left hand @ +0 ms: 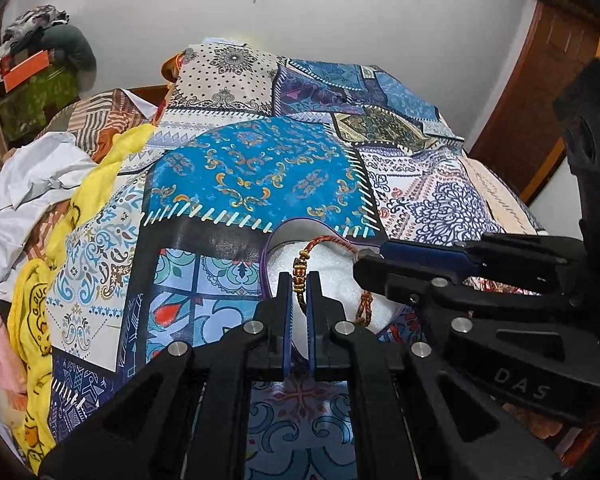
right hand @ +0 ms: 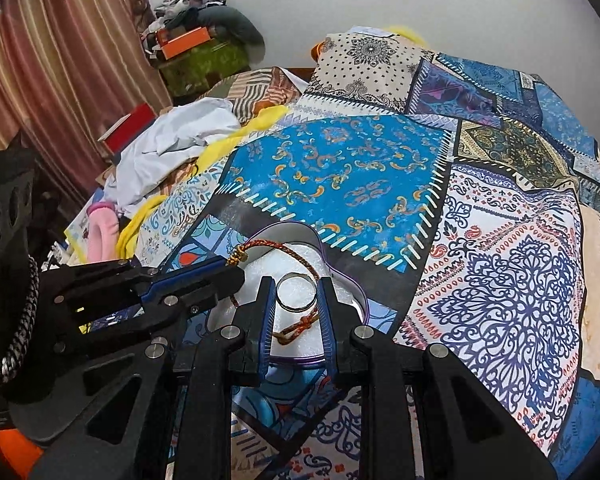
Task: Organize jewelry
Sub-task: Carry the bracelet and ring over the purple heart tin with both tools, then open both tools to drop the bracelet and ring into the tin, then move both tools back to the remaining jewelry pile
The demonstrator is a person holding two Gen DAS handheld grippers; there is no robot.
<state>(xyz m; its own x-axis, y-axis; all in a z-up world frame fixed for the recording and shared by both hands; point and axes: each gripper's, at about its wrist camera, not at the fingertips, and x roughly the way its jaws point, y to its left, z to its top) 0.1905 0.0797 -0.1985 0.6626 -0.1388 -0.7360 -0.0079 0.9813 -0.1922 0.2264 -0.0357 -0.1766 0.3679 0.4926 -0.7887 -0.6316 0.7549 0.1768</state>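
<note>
left gripper [left hand: 299,284]: pinched on braided bracelet [left hand: 300,276] | right gripper [right hand: 296,296]: clamped around silver ring [right hand: 296,293] | both over white-lined heart box [right hand: 342,280] on patchwork bedspread [right hand: 340,168]

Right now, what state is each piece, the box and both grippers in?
Left gripper: shut on the beaded part of the thread bracelet.
Right gripper: closed around the metal ring, gripping its sides.
Thread bracelet: partly lifted, the rest draped on the white foam.
Metal ring: between the right fingers, over the foam.
Heart-shaped purple box: open, lined with white foam, resting on the patchwork bedsheet.
</note>
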